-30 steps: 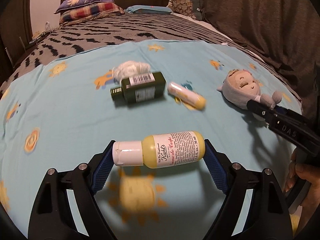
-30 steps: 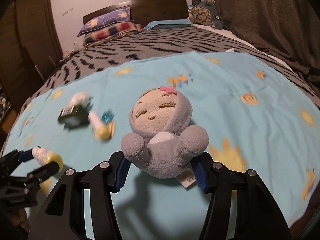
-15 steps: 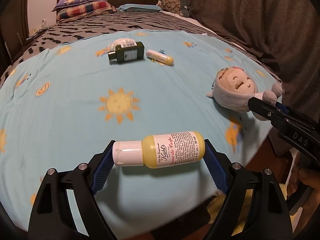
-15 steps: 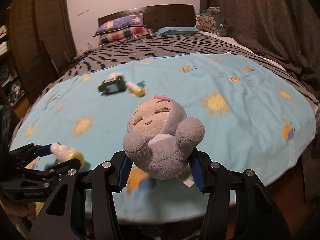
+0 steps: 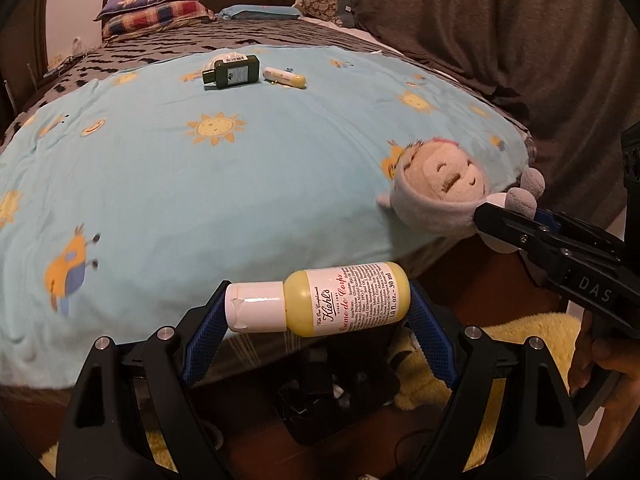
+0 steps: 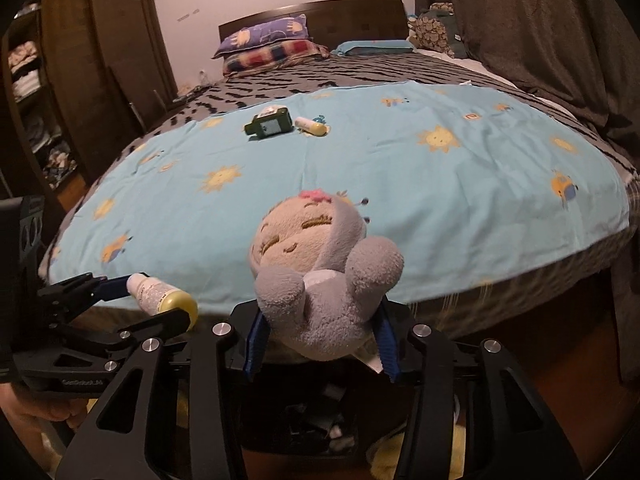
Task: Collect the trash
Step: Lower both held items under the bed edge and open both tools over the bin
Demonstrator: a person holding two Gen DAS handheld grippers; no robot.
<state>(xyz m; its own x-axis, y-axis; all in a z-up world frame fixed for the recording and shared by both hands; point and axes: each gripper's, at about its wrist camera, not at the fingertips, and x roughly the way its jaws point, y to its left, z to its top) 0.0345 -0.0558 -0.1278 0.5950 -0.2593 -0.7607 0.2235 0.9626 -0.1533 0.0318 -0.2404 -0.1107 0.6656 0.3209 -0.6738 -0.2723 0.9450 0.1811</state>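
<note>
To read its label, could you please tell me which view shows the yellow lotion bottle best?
The left wrist view: the yellow lotion bottle lies broadside, label legible. The right wrist view shows it small and end-on at the left edge.

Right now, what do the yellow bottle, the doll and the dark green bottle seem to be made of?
Yellow bottle: probably smooth plastic, glossy white cap with a highlight, printed paper-like label.
Doll: soft plush fabric, fuzzy grey nap, stitched eyes.
Dark green bottle: hard and shiny, plastic or glass; too far to tell.

2 wrist views just off the bed's [image 5: 168,184] foot edge, facing its headboard [image 6: 360,12], bed shared.
</note>
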